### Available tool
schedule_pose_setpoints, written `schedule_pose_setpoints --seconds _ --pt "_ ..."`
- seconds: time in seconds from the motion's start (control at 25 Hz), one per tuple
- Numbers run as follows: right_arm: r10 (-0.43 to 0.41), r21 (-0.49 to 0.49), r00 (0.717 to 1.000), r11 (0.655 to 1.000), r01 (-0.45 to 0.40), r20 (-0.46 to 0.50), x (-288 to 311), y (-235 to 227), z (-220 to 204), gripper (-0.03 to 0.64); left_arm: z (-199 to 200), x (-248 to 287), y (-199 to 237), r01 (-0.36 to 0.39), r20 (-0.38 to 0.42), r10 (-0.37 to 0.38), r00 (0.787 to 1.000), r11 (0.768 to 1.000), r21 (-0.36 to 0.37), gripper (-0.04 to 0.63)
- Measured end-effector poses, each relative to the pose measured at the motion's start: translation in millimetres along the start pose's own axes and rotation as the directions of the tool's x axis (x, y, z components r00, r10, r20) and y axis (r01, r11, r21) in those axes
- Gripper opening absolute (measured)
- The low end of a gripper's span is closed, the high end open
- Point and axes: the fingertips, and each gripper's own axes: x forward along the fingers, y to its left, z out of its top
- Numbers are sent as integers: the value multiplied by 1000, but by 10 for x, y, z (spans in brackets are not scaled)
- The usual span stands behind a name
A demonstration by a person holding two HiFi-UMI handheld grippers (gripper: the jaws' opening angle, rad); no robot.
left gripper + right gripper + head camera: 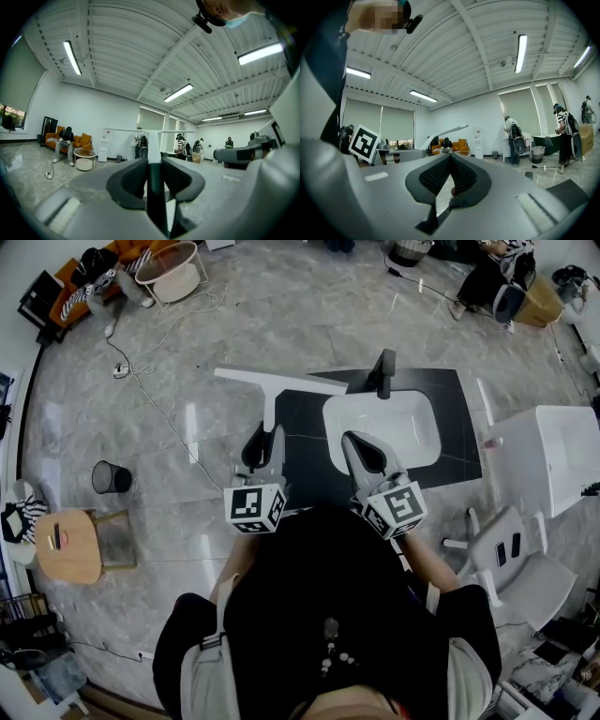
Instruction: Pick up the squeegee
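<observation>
The squeegee (272, 385) has a long white blade and a white handle, and it is held up level above the floor and the counter's left edge. My left gripper (263, 439) is shut on its handle. In the left gripper view the handle (154, 187) runs straight out between the dark pads (132, 180) to the crosswise blade (140, 130). My right gripper (356, 440) hovers over the white sink (422, 442), shut with nothing between its pads (451, 157). From the right gripper view, the squeegee blade (447, 132) shows as a slanted white bar to the left.
A black counter (459, 442) holds the sink and a black faucet (382, 374). A white cabinet (553, 456) and white chair (511, 559) stand at right. A black bin (111, 477) and wooden stool (70, 545) are at left. Cables cross the floor; people stand at the room's far side.
</observation>
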Motion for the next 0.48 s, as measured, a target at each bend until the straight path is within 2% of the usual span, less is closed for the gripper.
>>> schedule_pose_setpoints --seconds 0.48 --pt "6 0 1000 1000 -6 0 -2 5 13 0 -15 -3 -3 -6 -8 6 1000 1000 0 104"
